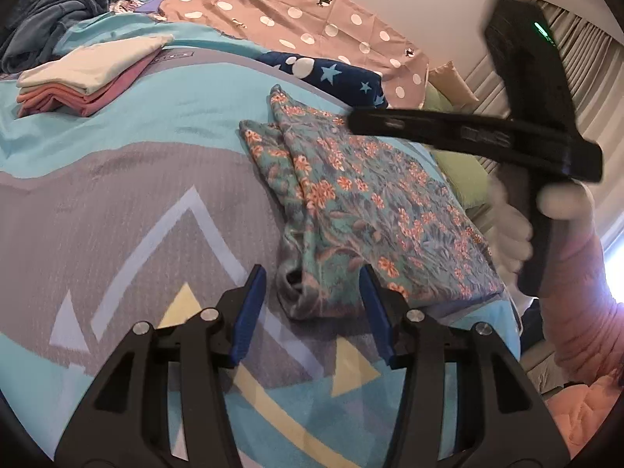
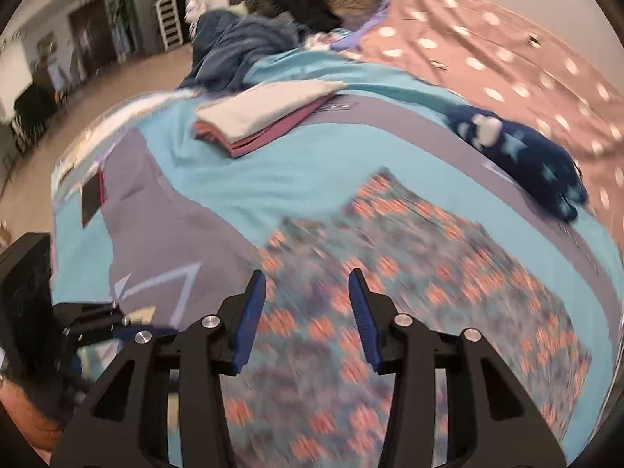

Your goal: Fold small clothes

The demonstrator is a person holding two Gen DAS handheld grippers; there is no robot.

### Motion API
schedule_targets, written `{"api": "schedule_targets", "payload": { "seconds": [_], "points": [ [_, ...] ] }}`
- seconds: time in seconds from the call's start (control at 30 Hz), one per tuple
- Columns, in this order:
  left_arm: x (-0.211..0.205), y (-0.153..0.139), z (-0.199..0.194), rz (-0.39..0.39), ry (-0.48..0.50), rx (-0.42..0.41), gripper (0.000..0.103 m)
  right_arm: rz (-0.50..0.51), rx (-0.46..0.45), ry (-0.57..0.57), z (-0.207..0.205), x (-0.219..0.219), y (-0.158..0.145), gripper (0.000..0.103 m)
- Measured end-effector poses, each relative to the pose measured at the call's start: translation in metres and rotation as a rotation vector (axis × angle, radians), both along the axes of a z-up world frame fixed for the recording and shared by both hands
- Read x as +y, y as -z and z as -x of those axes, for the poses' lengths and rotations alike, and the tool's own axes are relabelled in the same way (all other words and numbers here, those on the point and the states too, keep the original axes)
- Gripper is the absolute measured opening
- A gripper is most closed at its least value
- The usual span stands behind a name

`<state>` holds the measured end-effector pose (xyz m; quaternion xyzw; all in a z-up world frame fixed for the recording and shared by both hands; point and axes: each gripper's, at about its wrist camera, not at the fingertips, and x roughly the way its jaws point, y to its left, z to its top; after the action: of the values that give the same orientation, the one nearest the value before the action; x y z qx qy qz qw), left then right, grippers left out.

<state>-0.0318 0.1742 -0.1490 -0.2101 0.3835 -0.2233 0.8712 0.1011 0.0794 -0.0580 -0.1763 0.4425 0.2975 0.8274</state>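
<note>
A floral teal-and-orange garment lies partly folded on the blue and grey bedspread. My left gripper is open, its blue pads on either side of the garment's near crumpled corner. My right gripper is open and empty, hovering above the same floral garment, which is blurred in the right wrist view. The right gripper's body shows in the left wrist view above the garment's far side. A folded stack of white and pink clothes sits at the far left; it also shows in the right wrist view.
A navy star-patterned piece lies beyond the floral garment. A pink polka-dot sheet covers the far side. A heap of dark blue clothes lies at the far left. The bed edge and floor are to the left.
</note>
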Motion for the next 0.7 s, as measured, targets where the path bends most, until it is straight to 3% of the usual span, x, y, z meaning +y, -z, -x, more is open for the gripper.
{"api": "schedule_targets", "payload": {
  "seconds": [0.2, 0.47, 0.5, 0.53, 0.57, 0.7],
  "points": [
    [0.008, 0.010, -0.013, 0.087, 0.017, 0.033, 0.050, 0.104, -0.011, -0.055, -0.018, 0.045, 0.017, 0.045],
    [0.009, 0.011, -0.023, 0.102, 0.031, 0.049, 0.049, 0.268, -0.012, -0.082, -0.039, 0.072, 0.050, 0.044],
    [0.009, 0.011, -0.024, 0.104, 0.032, 0.054, 0.048, 0.285, -0.011, -0.076, -0.043, 0.072, 0.056, 0.019],
    [0.009, 0.012, -0.024, 0.096, 0.028, 0.061, 0.037, 0.282, 0.002, -0.064, -0.048, 0.071, 0.058, 0.003],
    [0.008, 0.014, -0.024, 0.091, 0.025, 0.082, 0.012, 0.256, 0.015, -0.049, -0.051, 0.069, 0.059, 0.003],
    [0.002, 0.012, -0.011, 0.041, 0.005, 0.109, 0.011, 0.108, 0.035, 0.035, -0.075, 0.055, 0.049, 0.002]
  ]
}}
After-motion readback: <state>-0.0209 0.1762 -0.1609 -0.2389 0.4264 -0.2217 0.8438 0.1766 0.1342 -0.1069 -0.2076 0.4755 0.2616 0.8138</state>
